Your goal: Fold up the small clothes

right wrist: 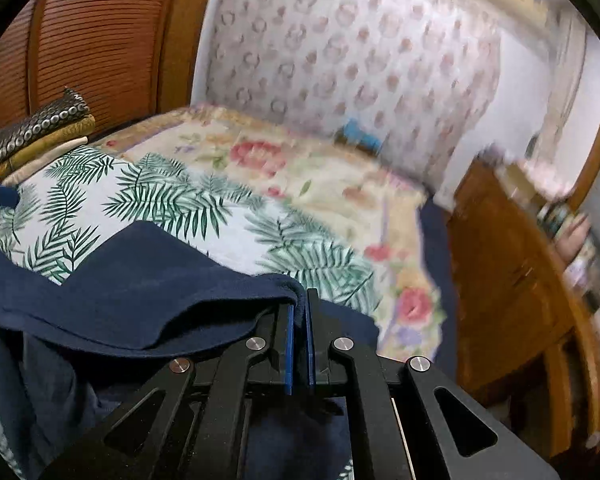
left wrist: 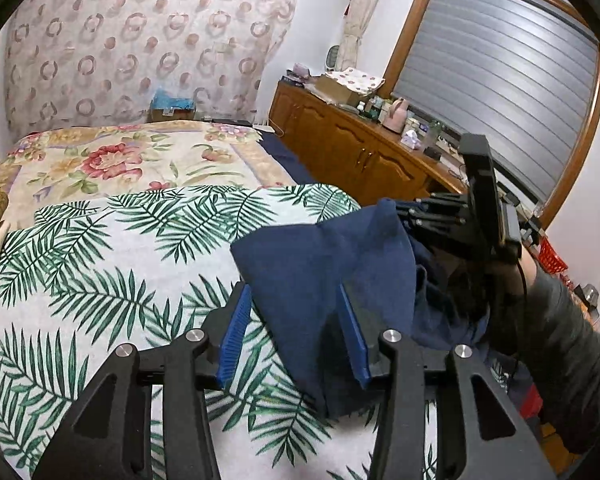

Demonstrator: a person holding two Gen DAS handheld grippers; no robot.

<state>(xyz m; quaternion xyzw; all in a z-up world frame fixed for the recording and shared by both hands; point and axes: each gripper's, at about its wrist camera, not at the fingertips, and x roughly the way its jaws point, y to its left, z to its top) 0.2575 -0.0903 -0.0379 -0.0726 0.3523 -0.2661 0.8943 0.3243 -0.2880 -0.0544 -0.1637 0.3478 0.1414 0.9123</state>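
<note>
On the bed, over the palm-leaf sheet (left wrist: 100, 248), lies the navy cloth (left wrist: 324, 264). My left gripper (left wrist: 296, 336) stands spread, its blue pads (left wrist: 234, 340) apart; the cloth drapes between them and over the right-hand pad, and neither presses on it. My right gripper (right wrist: 299, 340) is pressed together, pinching a raised edge of that cloth (right wrist: 140, 292), which sags from there to the sheet (right wrist: 172, 200). Beyond lies a floral blanket (left wrist: 132, 160).

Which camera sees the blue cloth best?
The left wrist view: the blue cloth spreads out across the leafy sheet. The right wrist view shows only a bunched edge of it, pinched in the right tool.
</note>
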